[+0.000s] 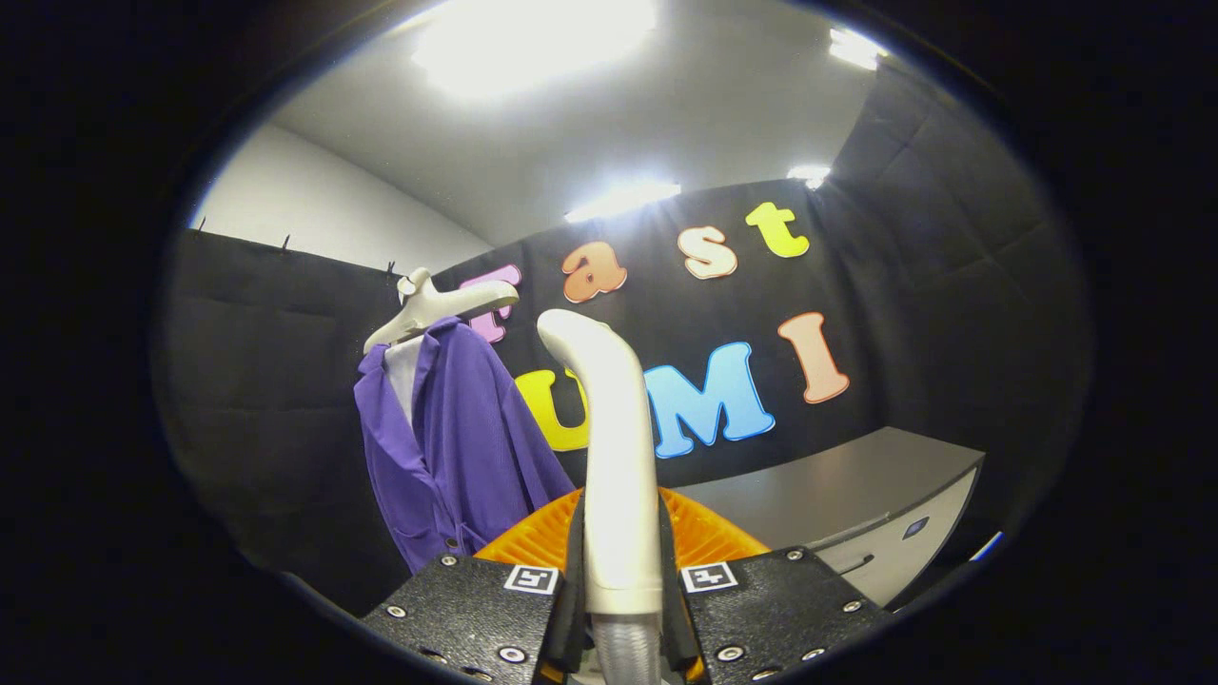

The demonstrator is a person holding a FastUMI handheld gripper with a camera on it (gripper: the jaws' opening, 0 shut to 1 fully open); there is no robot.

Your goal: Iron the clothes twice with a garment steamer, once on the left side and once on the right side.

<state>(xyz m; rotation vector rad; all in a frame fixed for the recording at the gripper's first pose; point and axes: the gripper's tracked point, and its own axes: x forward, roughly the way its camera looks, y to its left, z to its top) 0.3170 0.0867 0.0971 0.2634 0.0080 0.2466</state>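
A hand-held gripper (pixel 623 571) clamps the handle of a pale garment steamer (pixel 614 457), both fingers pressed against its sides low on the handle, where a ribbed hose leaves it between them. The steamer stands nearly upright from the grip, its long axis running up and away from the fingers and its curved head bending over to the left at the top.

The purple shirt (pixel 457 447) hangs to the left of the steamer and farther off, against the black cloth wall of the booth. It hangs from a white hanger (pixel 433 309), its long axis vertical, its open front and collar turned toward the gripper. Steamer head and cloth are apart; a gap of dark wall shows between them at head height, though lower down the shirt's hem comes close beside the handle in this view.

A grey table (pixel 856 495) lies to the right and beyond the fingers, well away from the shirt.

Judging by the gap, no pass over the cloth is under way; the coming stroke calls for carrying the head leftward and forward to the fabric.
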